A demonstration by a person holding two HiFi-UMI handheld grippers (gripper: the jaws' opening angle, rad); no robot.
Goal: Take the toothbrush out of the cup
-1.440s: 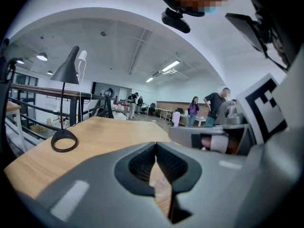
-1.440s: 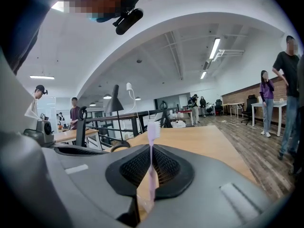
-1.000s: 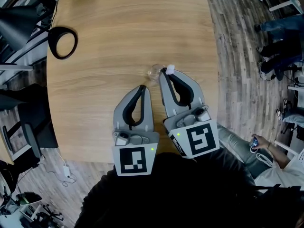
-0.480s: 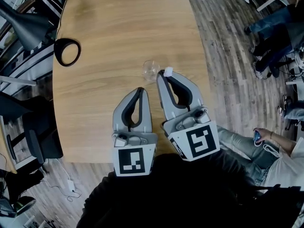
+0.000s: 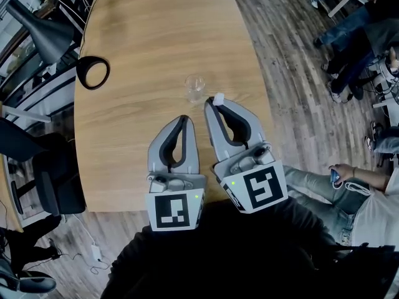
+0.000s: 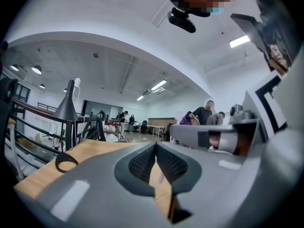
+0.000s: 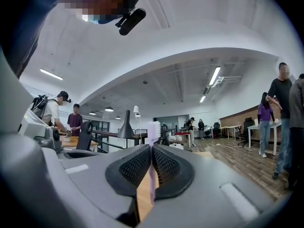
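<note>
The toothbrush [image 7: 153, 129] is clear of the cup [image 5: 195, 88] and stands upright in the right gripper [image 5: 216, 102]. That gripper's jaws are clamped on the thin pale handle, with the white bristle head just above the jaw tips. The brush looks like light, stiff, smooth plastic. So narrow a handle could pivot or slide between the pads, so the best hold is a firm pinch on the shaft below the head, as it is held here. The cup is clear, likely fragile and easy to tip. It looks empty and stands on the table [image 5: 149, 36] just beyond the jaw tips, not touching them, nearer the table's right edge than its left. The left gripper [image 5: 184, 118] lies beside the right one, its jaws closed together with nothing clasped between them. A black ring-shaped lamp base [image 5: 94, 72] sits near the left edge. Only the right gripper view shows the handle running down between the ribbed pads and the bristles in detail. In the head view the brush is no more than a small white patch, but only that view shows the cup and the gap between it and the brush.
</note>
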